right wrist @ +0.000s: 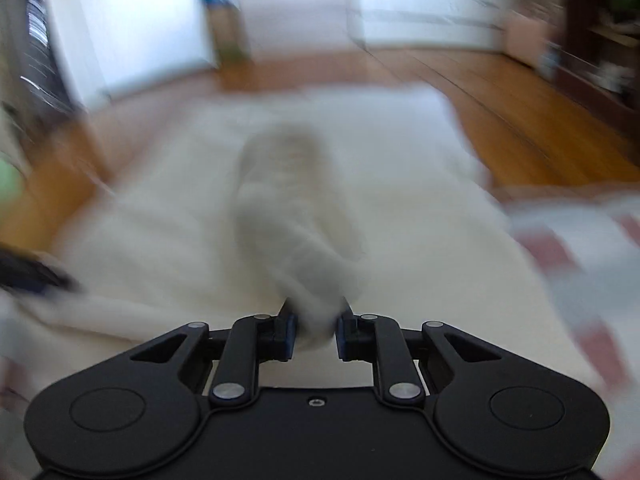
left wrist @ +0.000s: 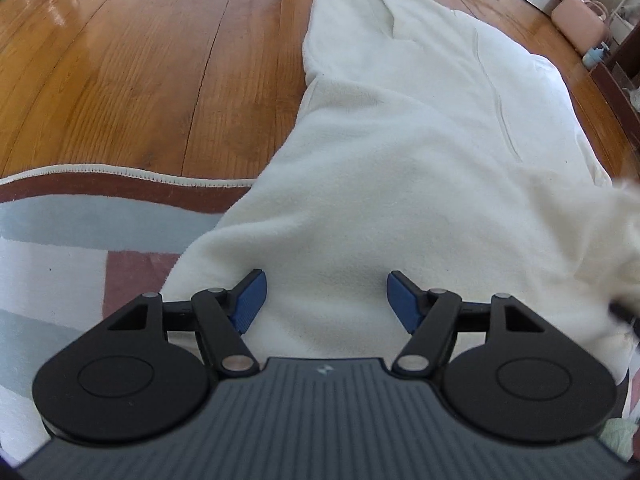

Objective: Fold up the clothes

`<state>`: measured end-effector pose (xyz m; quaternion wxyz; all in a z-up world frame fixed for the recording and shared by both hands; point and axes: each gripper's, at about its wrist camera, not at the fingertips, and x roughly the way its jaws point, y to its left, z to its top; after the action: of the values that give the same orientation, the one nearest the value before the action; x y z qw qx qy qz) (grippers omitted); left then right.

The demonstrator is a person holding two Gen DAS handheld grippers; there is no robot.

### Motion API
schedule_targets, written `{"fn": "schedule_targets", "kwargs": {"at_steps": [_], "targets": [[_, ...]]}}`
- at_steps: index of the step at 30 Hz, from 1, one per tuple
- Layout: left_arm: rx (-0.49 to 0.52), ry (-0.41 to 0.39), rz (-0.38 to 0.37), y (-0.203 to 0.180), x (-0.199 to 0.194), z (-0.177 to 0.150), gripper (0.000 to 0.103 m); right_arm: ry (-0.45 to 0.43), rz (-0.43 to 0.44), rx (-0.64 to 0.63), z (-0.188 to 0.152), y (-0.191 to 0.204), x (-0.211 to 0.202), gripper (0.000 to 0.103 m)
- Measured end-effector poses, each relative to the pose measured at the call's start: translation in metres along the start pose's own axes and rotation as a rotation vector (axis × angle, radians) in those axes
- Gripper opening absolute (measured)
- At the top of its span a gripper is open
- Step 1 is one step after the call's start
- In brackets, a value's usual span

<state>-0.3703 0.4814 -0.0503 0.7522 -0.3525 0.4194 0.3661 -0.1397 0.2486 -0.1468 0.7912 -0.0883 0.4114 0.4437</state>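
Right gripper (right wrist: 316, 326) pinches cream fleece garment (left wrist: 400, 160).

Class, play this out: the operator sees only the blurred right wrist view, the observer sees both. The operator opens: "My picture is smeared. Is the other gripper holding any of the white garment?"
Observer: No. The left gripper stands open above the white garment; nothing sits between its blue pads.
Operator: What does the cloth lie on?
Observer: The near part rests on a patterned rug, the far part on the wooden floor.
Operator: Any detail on the cloth itself?
Observer: A slit pocket shows on the flat fleece, sharp in the left view.
Operator: And my own gripper?
Observer: The right gripper is shut on a bunched fold of that garment.
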Motion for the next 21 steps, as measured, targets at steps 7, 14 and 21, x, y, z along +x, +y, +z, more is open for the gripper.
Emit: {"fn": "schedule_targets", "kwargs": {"at_steps": [7,14,21], "targets": [[0.080,-0.093,-0.024,-0.013,-0.017,0.001,0.067,0.022,0.092,0.197,0.007,-0.040,-0.012,0.068],[0.086,-0.200,-0.091,-0.017,-0.027,0.005,0.067,0.085,0.070,0.238,0.020,-0.042,0.031,0.054],[0.220,-0.007,0.159,-0.034,0.004,-0.011,0.067,-0.138,-0.114,-0.117,0.023,-0.011,-0.006,0.027]]}}
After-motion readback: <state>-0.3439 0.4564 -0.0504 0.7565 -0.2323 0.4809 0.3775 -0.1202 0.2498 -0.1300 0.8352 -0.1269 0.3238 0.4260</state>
